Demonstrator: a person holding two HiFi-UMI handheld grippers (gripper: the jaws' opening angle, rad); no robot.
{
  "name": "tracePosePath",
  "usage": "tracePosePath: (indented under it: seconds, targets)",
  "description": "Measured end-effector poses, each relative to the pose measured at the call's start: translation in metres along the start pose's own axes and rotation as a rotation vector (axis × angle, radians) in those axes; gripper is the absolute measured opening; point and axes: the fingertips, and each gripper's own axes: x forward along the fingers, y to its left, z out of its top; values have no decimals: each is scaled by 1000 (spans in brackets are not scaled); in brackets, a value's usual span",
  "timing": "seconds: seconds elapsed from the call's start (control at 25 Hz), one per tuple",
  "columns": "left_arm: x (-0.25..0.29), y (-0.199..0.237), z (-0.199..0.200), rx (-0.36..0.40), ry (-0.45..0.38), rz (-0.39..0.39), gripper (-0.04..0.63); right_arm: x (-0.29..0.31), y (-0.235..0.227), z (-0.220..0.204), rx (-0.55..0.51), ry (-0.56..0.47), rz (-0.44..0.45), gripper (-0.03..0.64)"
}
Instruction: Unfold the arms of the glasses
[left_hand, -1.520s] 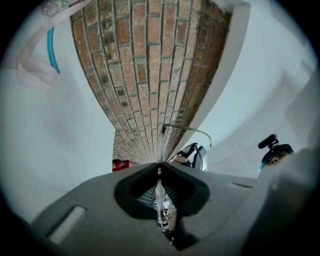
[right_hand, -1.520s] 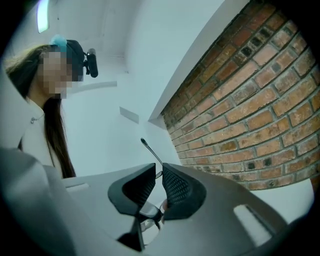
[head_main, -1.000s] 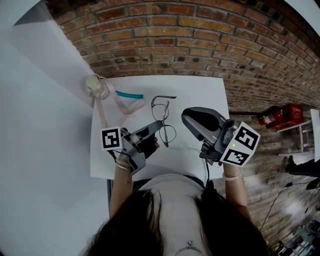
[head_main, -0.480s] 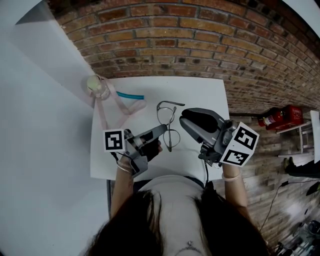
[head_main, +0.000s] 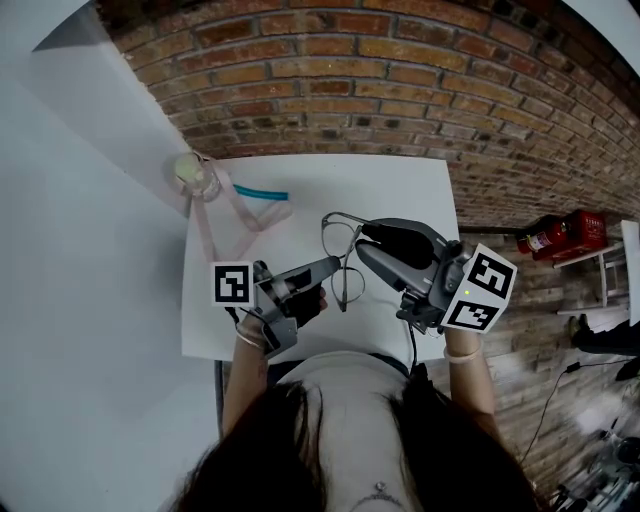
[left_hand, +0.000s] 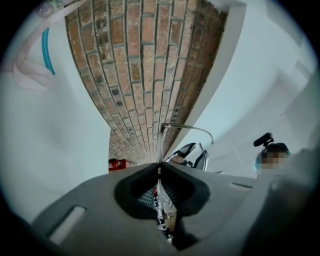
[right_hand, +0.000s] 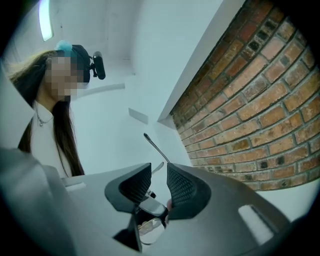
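Note:
The thin metal-framed glasses (head_main: 342, 258) hang above the white table (head_main: 400, 180), between my two grippers. My left gripper (head_main: 330, 264) is shut on the frame at its near end; in the left gripper view the pads (left_hand: 159, 167) pinch a thin wire of it and one arm (left_hand: 187, 128) curves away beyond. My right gripper (head_main: 368, 238) reaches in from the right. Its jaws (right_hand: 159, 172) are opening, with a gap between the pads. The other arm of the glasses (right_hand: 155, 146) pokes out through that gap, and a lens (right_hand: 150, 231) shows below it.
A clear pouch with a pink strap and a teal strip (head_main: 250, 200) lies at the table's far left, next to a small round jar (head_main: 190, 170). A brick surface surrounds the table. A red fire extinguisher (head_main: 558, 232) lies to the right.
The glasses have shifted to the right in the left gripper's hold and swung closer to the right gripper. The right gripper has hardly moved.

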Motion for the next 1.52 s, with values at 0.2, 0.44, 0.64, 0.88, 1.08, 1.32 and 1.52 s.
tracePosePath:
  seconds: [0.2,0.44,0.64,0.88,1.08,1.32,1.52]
  targets:
    - [0,1,-4,9,16,8,23,1,5,-3,3,14,29,103]
    - [0,4,-5,6,22,17,23,3,10,-3,-6,15,46,104]
    - [-2,8,-1,4,4,37,23,3,13,-1,-14,11,54,104]
    - [-7,11,6,-2,-31,50,23,4,16,0,-21,5,60,101]
    - [-10,11,12,-4,-56,56,23,2,18,3,-26,-6,61,80]
    - [-16,16,21,-7,-92,64,23,2,21,3,-33,-9,62,69]
    - [-18,16,24,-11,-108,65,23,1,22,4,-36,-13,61,63]
